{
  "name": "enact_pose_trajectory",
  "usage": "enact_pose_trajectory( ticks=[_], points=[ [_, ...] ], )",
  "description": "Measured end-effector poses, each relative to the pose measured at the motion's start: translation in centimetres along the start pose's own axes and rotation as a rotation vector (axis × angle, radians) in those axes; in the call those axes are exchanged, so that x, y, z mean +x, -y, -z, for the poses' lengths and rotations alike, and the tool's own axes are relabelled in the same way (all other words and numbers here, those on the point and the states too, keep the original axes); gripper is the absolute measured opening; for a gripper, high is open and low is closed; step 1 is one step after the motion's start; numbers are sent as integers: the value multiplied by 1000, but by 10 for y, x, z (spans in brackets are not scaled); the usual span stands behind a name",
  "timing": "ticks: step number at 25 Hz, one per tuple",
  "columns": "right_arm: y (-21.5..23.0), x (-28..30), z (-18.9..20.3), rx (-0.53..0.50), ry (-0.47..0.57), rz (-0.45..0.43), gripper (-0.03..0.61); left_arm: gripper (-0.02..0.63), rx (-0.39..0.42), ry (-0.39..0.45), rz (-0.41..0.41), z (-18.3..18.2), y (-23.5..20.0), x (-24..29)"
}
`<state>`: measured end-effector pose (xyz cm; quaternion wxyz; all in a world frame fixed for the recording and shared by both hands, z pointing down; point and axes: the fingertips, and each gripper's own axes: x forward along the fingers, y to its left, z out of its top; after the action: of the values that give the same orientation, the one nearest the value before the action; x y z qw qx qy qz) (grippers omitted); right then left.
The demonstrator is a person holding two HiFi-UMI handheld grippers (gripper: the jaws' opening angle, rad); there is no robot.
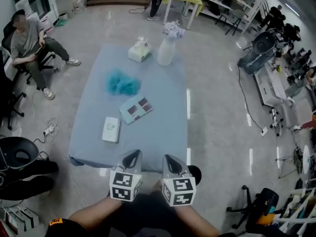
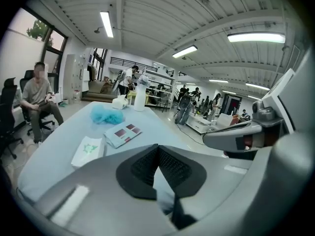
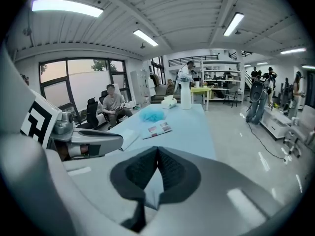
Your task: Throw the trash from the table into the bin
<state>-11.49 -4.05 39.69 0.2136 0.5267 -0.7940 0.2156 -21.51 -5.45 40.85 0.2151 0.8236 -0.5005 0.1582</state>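
You are holding the left gripper (image 1: 132, 154) and right gripper (image 1: 170, 158) at the near edge of the table (image 1: 163, 122), each with its jaws pressed together on nothing. The trash is lying on the table's blue cloth: a white packet (image 1: 110, 129) with an unreadable green print nearest, a booklet (image 1: 136, 108) with dark red squares beyond it, and a teal fluffy wad (image 1: 123, 84) mid-table. A tissue box (image 1: 139, 50) and a white vase (image 1: 166, 51) are standing at the far end. The black bin (image 1: 17, 154) is sitting on the glossy grey floor left of the table's near corner.

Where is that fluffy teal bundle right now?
Head view: the teal bundle lies on the left half of the table, between the tissue box beyond and the booklet nearer.
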Motion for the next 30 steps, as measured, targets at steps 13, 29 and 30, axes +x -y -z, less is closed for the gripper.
enact_pose_trajectory(
  ticks=[13,29,30],
  points=[
    [-74,60,-25,-65,-25,-88,2,8,-61,31,-126,8,-92,-40],
    [-135,136,-26,-61,-75,-148,2,8,-92,9,-244,32,-184,-52],
    [-138,140,-25,-62,-79,-151,2,8,-90,9,-249,32,-187,-52]
  ],
)
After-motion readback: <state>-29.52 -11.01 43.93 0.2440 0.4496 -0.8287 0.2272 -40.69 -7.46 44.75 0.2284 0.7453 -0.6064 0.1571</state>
